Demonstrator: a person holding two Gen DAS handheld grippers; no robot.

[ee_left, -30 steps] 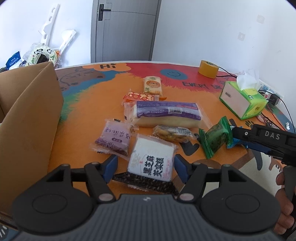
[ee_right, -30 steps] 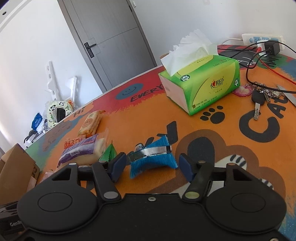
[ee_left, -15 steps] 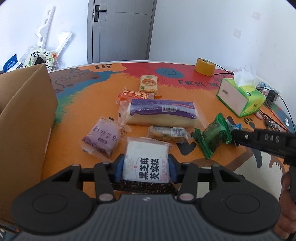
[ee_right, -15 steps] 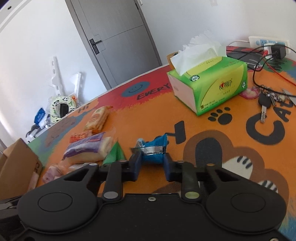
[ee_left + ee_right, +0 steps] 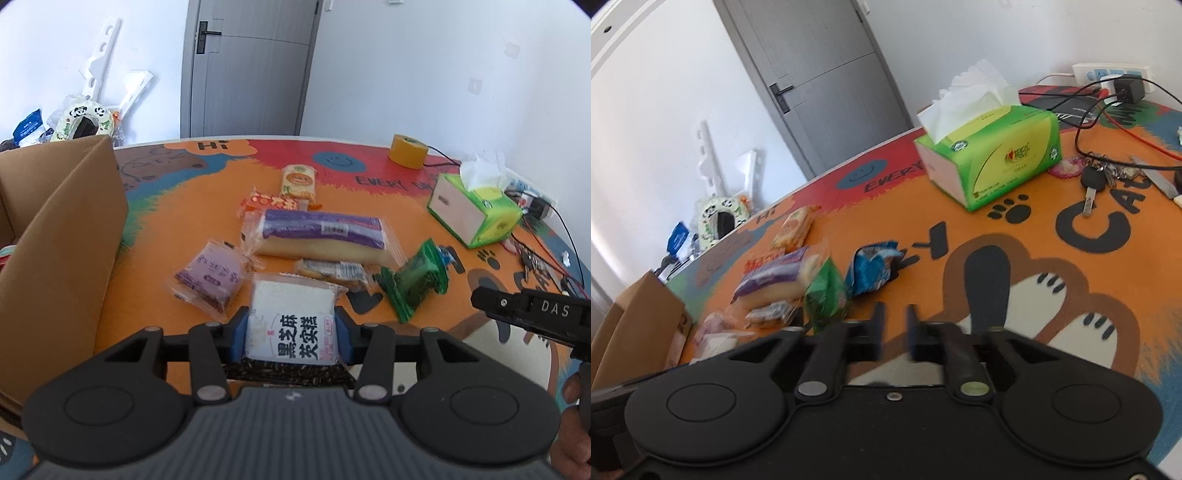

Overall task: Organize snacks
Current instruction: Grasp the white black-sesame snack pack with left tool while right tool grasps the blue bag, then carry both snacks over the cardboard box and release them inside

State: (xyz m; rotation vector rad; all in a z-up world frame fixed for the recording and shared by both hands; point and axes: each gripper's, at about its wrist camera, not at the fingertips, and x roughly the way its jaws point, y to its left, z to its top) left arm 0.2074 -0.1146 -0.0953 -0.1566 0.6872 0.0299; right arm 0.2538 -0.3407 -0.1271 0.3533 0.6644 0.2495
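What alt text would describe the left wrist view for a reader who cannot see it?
The left hand-held gripper is shut on a white square snack packet with black characters above an orange cartoon-printed table mat. More wrapped snacks lie beyond it, including a long purple-and-cream cake packet and a green crinkled packet. An open brown cardboard box stands at the left.

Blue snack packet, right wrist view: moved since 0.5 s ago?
Yes. The blue snack packet was pinched in the right claw; now it lies free on the mat, ahead and left of it, nearer the green packet. Claw nearly shut, empty.
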